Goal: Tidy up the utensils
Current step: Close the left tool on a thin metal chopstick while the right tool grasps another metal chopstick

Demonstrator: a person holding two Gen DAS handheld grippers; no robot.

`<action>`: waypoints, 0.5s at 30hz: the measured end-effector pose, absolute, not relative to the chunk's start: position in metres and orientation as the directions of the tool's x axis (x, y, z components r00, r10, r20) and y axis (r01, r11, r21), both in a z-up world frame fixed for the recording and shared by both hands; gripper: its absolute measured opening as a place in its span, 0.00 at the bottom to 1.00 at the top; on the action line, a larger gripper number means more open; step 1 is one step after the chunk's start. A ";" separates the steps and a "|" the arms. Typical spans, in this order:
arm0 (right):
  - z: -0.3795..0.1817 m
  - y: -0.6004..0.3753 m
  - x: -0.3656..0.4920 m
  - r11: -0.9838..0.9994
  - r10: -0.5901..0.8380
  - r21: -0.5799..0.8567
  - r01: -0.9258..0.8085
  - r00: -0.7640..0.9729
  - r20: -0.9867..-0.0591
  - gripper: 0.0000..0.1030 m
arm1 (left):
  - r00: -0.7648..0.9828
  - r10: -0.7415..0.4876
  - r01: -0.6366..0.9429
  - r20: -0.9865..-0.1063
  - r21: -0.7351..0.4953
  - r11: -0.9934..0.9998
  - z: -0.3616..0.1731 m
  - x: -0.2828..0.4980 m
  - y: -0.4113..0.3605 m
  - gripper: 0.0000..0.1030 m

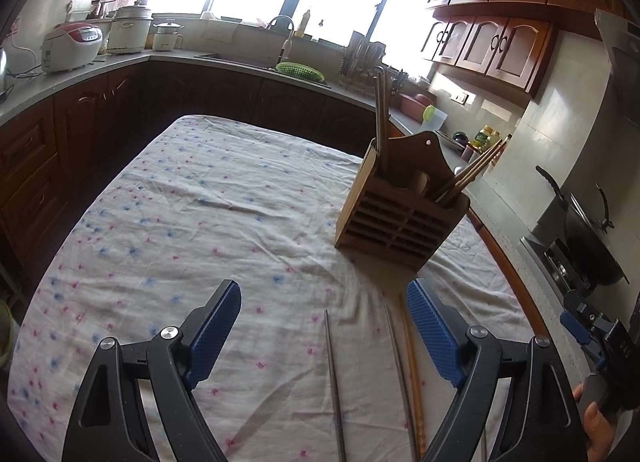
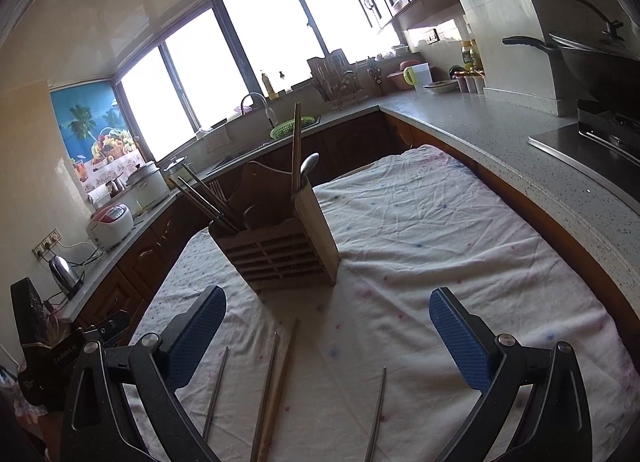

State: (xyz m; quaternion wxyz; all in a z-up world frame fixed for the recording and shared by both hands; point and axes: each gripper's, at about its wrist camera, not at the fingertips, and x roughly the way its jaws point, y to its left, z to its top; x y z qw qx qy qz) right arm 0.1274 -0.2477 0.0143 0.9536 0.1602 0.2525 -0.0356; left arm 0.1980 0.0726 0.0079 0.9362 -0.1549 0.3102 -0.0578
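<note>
A wooden utensil holder (image 1: 394, 217) (image 2: 286, 246) stands on the table's floral cloth (image 1: 200, 213) (image 2: 420, 221), with chopsticks (image 1: 382, 117) (image 2: 296, 141) and a spoon (image 2: 310, 163) upright in it. Loose on the cloth near me lie metal chopsticks (image 1: 334, 382) (image 2: 378, 410) and a wooden chopstick (image 1: 412, 374) (image 2: 280, 390). My left gripper (image 1: 324, 330) is open above them, nothing between its blue pads (image 1: 214, 336). My right gripper (image 2: 328, 336) is open too, the chopsticks lying below its gap. In the left wrist view the right gripper (image 1: 588, 330) shows at the far right, in a hand.
A grey counter (image 2: 500, 141) wraps around the table with dark wooden cabinets beneath. On it sit a rice cooker (image 1: 72, 45), a kettle (image 2: 64, 274), a sink with a green basket (image 1: 300, 69), a dish rack (image 2: 340, 85) and a wok on the stove (image 1: 592, 238).
</note>
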 end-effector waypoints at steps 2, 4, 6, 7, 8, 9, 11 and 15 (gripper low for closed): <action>0.008 -0.245 0.122 0.950 -0.002 0.270 0.158 0.866 -0.500 1.00 | 0.799 -0.199 0.009 -0.568 -0.319 0.948 0.003 0.193 0.072 0.83; 0.002 -0.241 0.115 0.956 -0.025 0.242 0.167 0.865 -0.501 1.00 | 0.795 -0.188 0.004 -0.576 -0.304 0.953 -0.003 0.190 0.068 0.83; -0.006 -0.236 0.108 0.964 -0.061 0.197 0.181 0.866 -0.496 1.00 | 0.790 -0.183 0.008 -0.585 -0.289 0.957 -0.009 0.187 0.063 0.83; -0.010 -0.233 0.105 0.967 -0.081 0.172 0.189 0.864 -0.497 1.00 | 0.785 -0.179 0.008 -0.593 -0.279 0.960 -0.012 0.187 0.060 0.83; -0.014 -0.231 0.103 0.969 -0.092 0.153 0.193 0.861 -0.501 1.00 | 0.778 -0.178 0.010 -0.603 -0.271 0.962 -0.015 0.187 0.057 0.83; -0.018 -0.228 0.101 0.972 -0.096 0.138 0.191 0.855 -0.509 1.00 | 0.771 -0.181 0.014 -0.611 -0.268 0.963 -0.017 0.187 0.055 0.83; -0.028 -0.225 0.101 0.975 -0.098 0.117 0.189 0.839 -0.535 0.99 | 0.760 -0.186 0.020 -0.622 -0.264 0.964 -0.021 0.188 0.051 0.83; -0.045 -0.225 0.103 0.975 -0.085 0.117 0.187 0.807 -0.584 0.97 | 0.727 -0.171 0.023 -0.665 -0.226 0.974 -0.028 0.198 0.041 0.81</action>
